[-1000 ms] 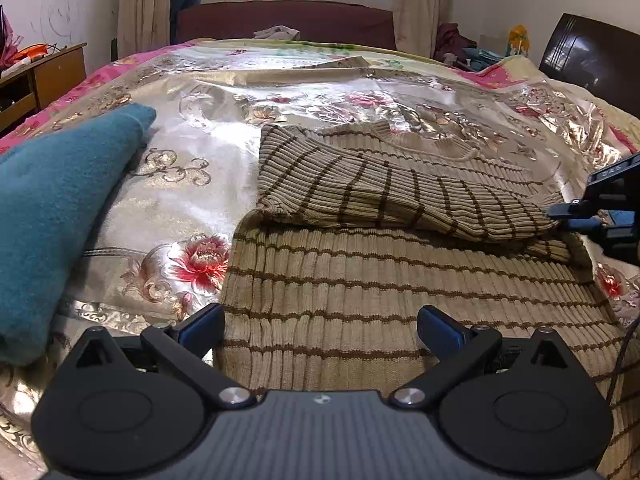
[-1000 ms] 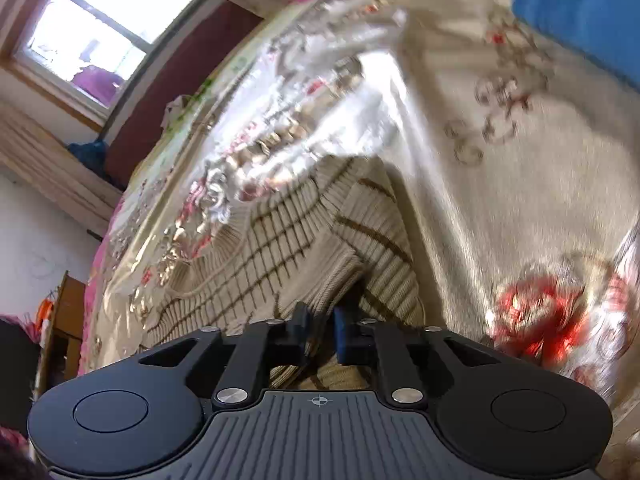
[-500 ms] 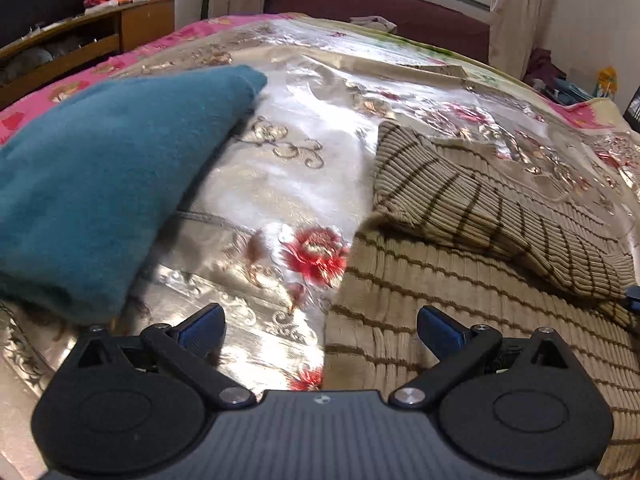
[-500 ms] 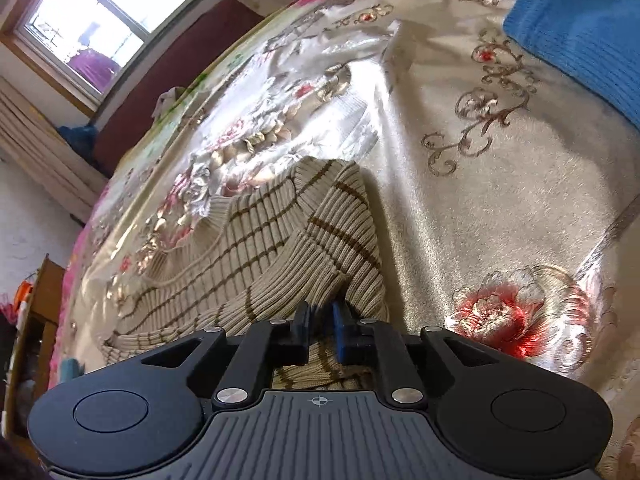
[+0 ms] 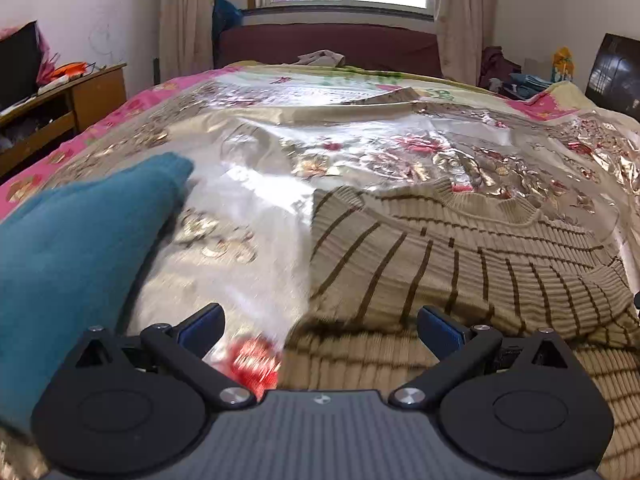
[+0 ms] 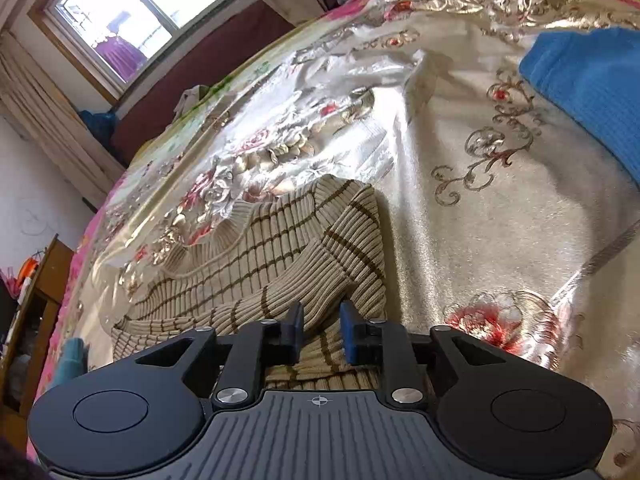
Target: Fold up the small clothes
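I have the striped sweater (image 5: pixel 460 256) lying flat on the shiny floral bedspread (image 5: pixel 360 128), filling the lower right of my left-wrist view from about 3 o'clock round to 6. 1 sleeve (image 6: pixel 280 280) is already folded across the body; in the right-wrist view its cuff end lies at 6 o'clock, just ahead of my right gripper (image 6: pixel 320 334). Those jaws are opening now, a narrow gap showing between the blue pads, with knit still lying in the gap but the pads no longer pressing on it, as far as I can judge. So I read this as the release at the end of the first sleeve fold.

My left gripper (image 5: pixel 320 324) hangs spread wide and empty, above the sweater's left edge, with bare bedspread under its left finger and nothing between the jaws.

A teal folded cloth (image 5: pixel 80 248) sits at 9 o'clock in the left view, apart from the sweater, and looks already finished.

Left to do, by my estimate: the other sleeve, which I cannot see clearly, then folding the body over into a compact stack
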{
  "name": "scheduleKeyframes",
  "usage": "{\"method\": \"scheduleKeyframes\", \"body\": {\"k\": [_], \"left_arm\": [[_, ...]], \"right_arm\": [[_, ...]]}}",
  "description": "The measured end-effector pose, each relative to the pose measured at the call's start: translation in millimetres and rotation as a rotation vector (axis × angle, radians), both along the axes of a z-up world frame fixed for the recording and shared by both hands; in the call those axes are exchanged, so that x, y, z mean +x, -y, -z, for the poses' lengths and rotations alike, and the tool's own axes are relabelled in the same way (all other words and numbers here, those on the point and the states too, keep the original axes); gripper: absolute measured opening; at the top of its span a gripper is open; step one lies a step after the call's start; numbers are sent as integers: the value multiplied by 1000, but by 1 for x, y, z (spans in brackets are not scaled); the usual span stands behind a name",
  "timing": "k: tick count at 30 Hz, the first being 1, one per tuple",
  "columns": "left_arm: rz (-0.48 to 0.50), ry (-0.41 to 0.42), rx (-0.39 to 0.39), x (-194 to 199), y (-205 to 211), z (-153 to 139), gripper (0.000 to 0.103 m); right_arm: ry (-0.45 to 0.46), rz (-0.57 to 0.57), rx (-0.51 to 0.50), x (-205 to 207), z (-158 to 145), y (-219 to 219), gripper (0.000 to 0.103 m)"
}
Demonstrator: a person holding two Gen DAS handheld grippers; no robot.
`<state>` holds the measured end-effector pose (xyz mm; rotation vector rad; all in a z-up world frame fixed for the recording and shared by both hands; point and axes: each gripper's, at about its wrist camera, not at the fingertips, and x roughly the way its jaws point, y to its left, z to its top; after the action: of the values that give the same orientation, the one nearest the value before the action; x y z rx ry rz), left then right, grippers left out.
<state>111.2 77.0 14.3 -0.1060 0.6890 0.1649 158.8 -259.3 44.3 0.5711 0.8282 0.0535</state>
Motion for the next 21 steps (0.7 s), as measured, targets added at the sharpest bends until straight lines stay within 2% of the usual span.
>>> {"method": "scheduleKeyframes", "body": {"k": [7,12,14,16,21], "left_arm": [[27,-51,13,22,9,16,103],[23,-91,7,24,9,28,103],[17,-87,5,23,7,27,103],[10,-75,2,24,5,25,103],[-21,-88,-3,26,-3,28,103]], "right_arm": [[-30,-15,-2,19,14,-4,24],[-61,4,51,31,26,-4,27],[-51,10,48,29,24,-5,23],[-43,18,55,26,21,-2,12],[-38,43,61,18,18,6,9]]}}
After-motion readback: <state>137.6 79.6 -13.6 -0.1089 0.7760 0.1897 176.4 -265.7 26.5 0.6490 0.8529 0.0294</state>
